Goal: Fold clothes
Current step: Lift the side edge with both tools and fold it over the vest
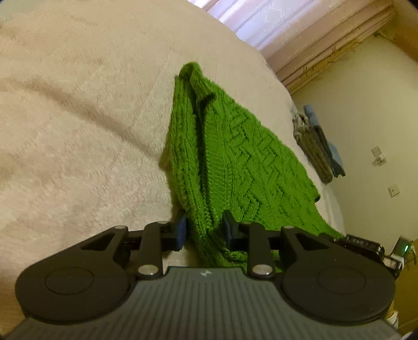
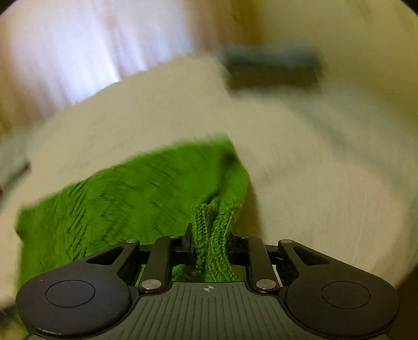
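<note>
Gripping bunched knit, both the left tongs (image 1: pixel 204 227) and right tongs (image 2: pixel 210 238) hold a green sweater (image 1: pixel 235 157) that trails ahead of them over a cream bed (image 1: pixel 78 117). Folded clothes (image 1: pixel 316 149) sit beyond at the bed's edge, beside a pale wall (image 1: pixel 365 109) and pink curtains (image 1: pixel 261 23).

Between the black fingers (image 1: pixel 180 230) bunches a bright green sweater (image 1: pixel 235 157) knitted in zigzag cable ribs. Beyond the fingers, the bed (image 1: pixel 78 117) is cream-beige with faint texture. Right of them lie grey-and-blue folded clothes (image 1: pixel 318 146).
</note>
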